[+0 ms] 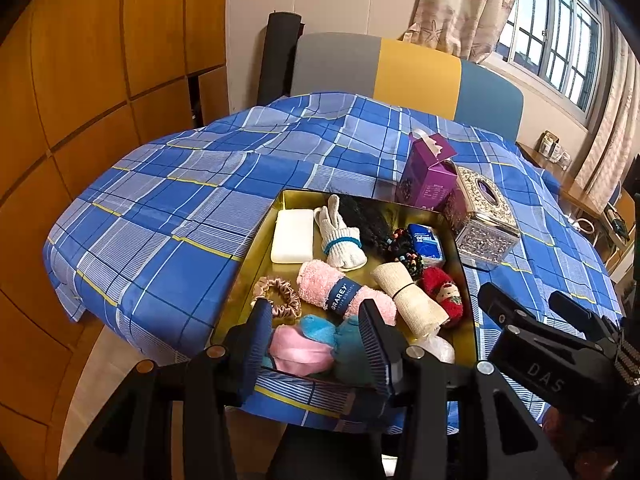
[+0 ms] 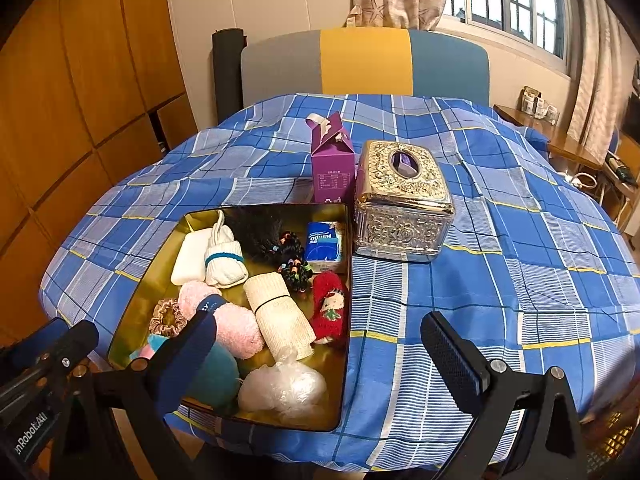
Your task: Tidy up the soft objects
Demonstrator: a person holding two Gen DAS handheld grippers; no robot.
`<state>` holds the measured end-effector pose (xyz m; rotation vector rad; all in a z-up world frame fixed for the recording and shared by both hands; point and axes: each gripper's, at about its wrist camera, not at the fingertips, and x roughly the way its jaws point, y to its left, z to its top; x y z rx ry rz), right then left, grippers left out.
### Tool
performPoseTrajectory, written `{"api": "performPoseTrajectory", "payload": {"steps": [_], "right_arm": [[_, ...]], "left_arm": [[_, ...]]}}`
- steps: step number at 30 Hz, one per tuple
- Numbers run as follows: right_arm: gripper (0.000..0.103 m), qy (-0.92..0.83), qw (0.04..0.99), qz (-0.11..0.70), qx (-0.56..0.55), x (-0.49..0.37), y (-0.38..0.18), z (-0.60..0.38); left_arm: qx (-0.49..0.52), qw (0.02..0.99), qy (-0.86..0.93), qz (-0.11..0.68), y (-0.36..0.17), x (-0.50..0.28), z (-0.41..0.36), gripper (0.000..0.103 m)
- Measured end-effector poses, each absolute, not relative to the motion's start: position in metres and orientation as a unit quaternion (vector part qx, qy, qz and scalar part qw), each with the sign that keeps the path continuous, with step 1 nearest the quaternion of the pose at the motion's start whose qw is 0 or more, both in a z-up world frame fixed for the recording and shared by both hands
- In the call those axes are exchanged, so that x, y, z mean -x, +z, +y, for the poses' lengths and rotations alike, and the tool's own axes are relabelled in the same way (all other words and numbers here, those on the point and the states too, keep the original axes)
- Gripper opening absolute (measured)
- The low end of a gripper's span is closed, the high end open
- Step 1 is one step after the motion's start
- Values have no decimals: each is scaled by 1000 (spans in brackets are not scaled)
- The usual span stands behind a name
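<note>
A gold tray (image 1: 248, 280) (image 2: 160, 280) on the checked tablecloth holds several soft things. Among them are a pink fuzzy roll (image 1: 344, 292) (image 2: 236, 324), a white sock bundle (image 1: 340, 240) (image 2: 224, 256) and a beige rolled cloth (image 1: 408, 296) (image 2: 280, 312). There are also a red doll sock (image 1: 444, 292) (image 2: 330, 308), a satin scrunchie (image 1: 280, 296) (image 2: 168, 316) and teal plush (image 2: 216, 376). My left gripper (image 1: 316, 344) hovers open over the tray's near edge, gripping nothing. My right gripper (image 2: 320, 320) (image 1: 528, 300) stands wide open and empty above the tray's right side.
A purple carton (image 2: 332, 160) and an ornate silver tissue box (image 2: 400, 200) stand just behind the tray's right corner. A blue tissue pack (image 2: 324, 244), black hair (image 2: 256, 228) and a white bar (image 2: 188, 256) lie in the tray. A chair stands behind the table.
</note>
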<state>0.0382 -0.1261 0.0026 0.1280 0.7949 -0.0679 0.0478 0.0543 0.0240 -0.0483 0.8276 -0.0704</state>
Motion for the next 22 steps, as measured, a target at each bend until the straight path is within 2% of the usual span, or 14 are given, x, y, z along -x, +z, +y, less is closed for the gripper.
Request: {"api": "performPoseTrajectory", "payload": {"steps": [22], "right_arm": [[103,-37,918,390,-65,-40,0,-133]], "left_arm": [[15,915,-24,402,20,-49,53,45]]}}
